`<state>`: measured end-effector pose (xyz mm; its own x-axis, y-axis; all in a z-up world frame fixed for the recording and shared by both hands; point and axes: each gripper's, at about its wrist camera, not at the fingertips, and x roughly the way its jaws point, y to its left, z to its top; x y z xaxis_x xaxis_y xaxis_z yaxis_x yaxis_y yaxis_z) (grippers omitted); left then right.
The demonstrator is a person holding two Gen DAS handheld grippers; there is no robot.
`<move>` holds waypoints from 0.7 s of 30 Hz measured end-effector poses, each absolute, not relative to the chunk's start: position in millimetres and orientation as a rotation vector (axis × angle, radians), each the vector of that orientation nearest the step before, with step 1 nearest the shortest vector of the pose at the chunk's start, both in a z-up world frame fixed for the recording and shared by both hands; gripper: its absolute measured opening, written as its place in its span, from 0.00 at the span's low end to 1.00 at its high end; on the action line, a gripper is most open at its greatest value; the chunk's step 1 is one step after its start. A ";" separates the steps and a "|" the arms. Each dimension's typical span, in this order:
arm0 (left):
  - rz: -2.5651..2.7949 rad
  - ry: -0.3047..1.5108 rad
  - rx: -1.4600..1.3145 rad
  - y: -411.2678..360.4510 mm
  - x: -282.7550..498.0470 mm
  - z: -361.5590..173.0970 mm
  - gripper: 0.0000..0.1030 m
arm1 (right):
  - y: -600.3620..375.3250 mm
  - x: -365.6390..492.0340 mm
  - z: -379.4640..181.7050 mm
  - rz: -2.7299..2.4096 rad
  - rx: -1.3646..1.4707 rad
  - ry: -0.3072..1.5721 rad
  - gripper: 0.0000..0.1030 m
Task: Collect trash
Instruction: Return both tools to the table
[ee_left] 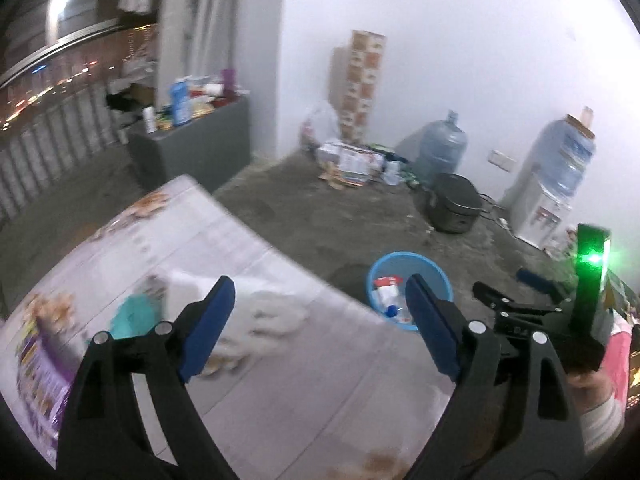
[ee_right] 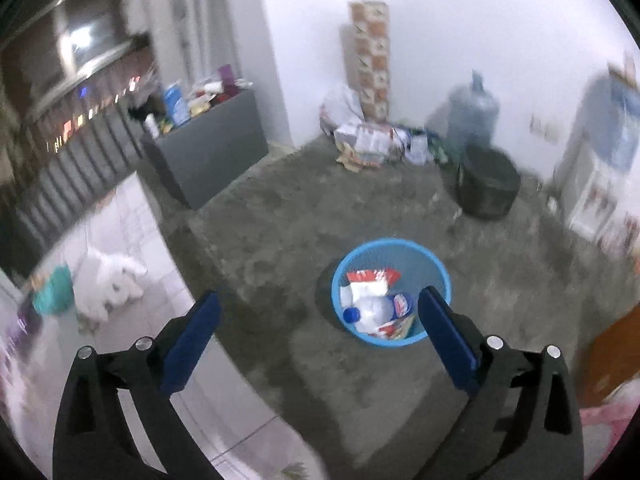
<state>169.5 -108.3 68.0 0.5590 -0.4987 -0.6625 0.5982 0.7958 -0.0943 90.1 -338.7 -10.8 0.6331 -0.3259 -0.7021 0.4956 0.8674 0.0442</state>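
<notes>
We hold two black tong-style grippers with blue finger pads, one in each hand, above a table covered with a pale printed cloth point(ee_left: 256, 360). Both tongs are released: the left gripper point(ee_left: 320, 312) and the right gripper point(ee_right: 320, 328) each stand spread wide with nothing between the pads.

The trash lies in two places. On the table's left side, crumpled white tissue point(ee_left: 276, 312) rests just beside a teal crumpled wrapper point(ee_left: 134, 314), both uncollected. On the grey concrete floor to the right of the table stands a round blue plastic basket point(ee_right: 438, 276), which already holds a white bottle with a blue cap point(ee_right: 374, 310) and red-and-white wrappers point(ee_right: 370, 280).

Far off, along the white wall, we see large blue water jugs point(ee_left: 440, 148), a white water dispenser point(ee_left: 540, 216), a black round cooker point(ee_left: 456, 204) and a litter of cartons point(ee_left: 352, 160).

What could go wrong, in our judgement: tissue is soft and light, so a shallow pinch may grab only a wisp and drop the rest; the cloth could be caught along with it and dragged; a release from too high or off to one side could miss the basket, which sits well apart from the tissue.

Motion blur leaves all labels and printing unreadable.
</notes>
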 end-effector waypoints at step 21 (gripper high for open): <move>-0.391 0.693 0.061 19.2 152.3 71.2 0.80 | -230.4 108.2 13.6 -0.176 0.057 0.680 0.94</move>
<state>152.3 19.2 71.2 0.7003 -0.3305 -0.6327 0.3706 0.9259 -0.0734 108.2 -230.4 13.6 0.7631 -0.1429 -0.6302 0.1798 0.9837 -0.0053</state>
